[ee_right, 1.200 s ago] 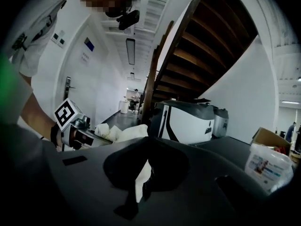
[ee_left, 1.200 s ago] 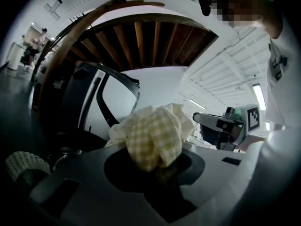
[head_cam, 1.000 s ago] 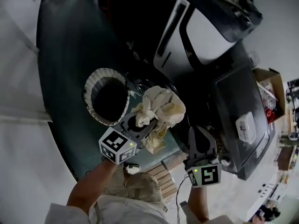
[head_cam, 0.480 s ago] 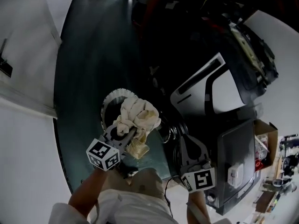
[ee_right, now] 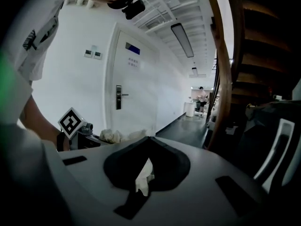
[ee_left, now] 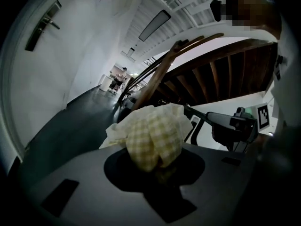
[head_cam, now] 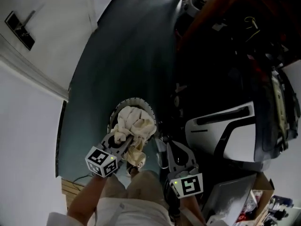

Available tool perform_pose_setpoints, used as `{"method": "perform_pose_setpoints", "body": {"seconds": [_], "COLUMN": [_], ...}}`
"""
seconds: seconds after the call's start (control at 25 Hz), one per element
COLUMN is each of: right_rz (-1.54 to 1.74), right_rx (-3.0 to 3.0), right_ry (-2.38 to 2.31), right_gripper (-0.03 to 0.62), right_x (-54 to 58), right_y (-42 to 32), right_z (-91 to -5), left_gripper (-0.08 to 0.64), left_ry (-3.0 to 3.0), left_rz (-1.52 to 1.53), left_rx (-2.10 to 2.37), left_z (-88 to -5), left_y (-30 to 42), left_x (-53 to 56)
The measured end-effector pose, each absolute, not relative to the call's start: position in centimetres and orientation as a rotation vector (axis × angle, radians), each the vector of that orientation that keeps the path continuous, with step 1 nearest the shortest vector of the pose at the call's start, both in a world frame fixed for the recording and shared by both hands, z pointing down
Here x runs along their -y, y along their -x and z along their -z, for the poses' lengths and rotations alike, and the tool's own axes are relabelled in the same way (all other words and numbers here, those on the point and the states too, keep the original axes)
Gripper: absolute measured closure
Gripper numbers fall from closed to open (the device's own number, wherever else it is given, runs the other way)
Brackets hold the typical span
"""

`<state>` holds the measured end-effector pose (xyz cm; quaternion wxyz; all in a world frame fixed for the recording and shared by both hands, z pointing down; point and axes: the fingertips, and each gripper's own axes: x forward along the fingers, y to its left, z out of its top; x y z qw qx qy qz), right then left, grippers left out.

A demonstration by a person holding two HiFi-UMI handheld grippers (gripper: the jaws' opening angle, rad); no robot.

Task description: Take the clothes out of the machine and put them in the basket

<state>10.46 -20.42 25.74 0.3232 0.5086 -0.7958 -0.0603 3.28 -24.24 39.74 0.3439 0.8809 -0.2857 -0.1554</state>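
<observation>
Head view – cloth: a cream-and-yellow checked cloth (head_cam: 135, 124) hangs bunched right over the mouth of the white laundry basket (head_cam: 141, 102). I cannot tell whether it touches the rim.
Head view – left gripper: the left gripper (head_cam: 123, 138) reaches in from the basket's near side, clamped on the cloth's lower folds.
Head view – right gripper: the right gripper (head_cam: 171, 147) hangs just to the right of the basket and carries no garment.
Head view – machine: the white-and-dark machine (head_cam: 225, 126) stands well off to the basket's right, across the dark floor (head_cam: 117, 65).
Left gripper view – grip: the jaws are pinched on the checked cloth, which bulges up and hides their tips. The basket is out of this view. The right gripper shows beyond the cloth, under a wooden staircase (ee_left: 225, 74).
Right gripper view – jaws: they are drawn together at the tips, with only a thin pale sliver between them, too small to name. The basket is out of view here too. The left gripper and its cloth show at the left, before a white door (ee_right: 134, 79).
Step in hand: the drop – the cloth is at the basket but not yet let go.
Next move: probably lower the bundle inside the basket's rim, then spread the left jaws. The trailing end on the basket's near side could drape outside, so it wants centring first. After that, back to the machine.
</observation>
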Motion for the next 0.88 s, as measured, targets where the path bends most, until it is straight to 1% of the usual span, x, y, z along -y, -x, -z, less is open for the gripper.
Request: {"method": "perform_pose_setpoints", "body": {"seconds": [0.2,0.36,0.72,0.88], "right_rz": [0.143,0.113,-0.049,-0.118], "right_rx": [2.124,2.129,2.079,2.067], "right_ry": [-1.193,-1.171,-1.189,-1.171], "right_gripper": [0.578,0.578,0.578,0.578], "right_x": [23.0,24.1,24.5,23.9], "right_y": [-10.3,-10.2,-13.1,-14.0], "right_z": [-28.8,-31.6,-41.7,-45.6], "left_gripper": [0.442,0.440,0.440,0.437], "left_ry": [-2.212,-2.167,-2.093,-2.069], "left_rz": [0.355,0.303,0.182,0.068], "left_rx": [0.837,0.860,0.830,0.821], "left_z": [-44.7,-49.5,-61.2,-66.6], "left_y": [-4.3,-5.4,-11.1,-13.8], "left_x": [26.3,27.6,29.6,29.8]}}
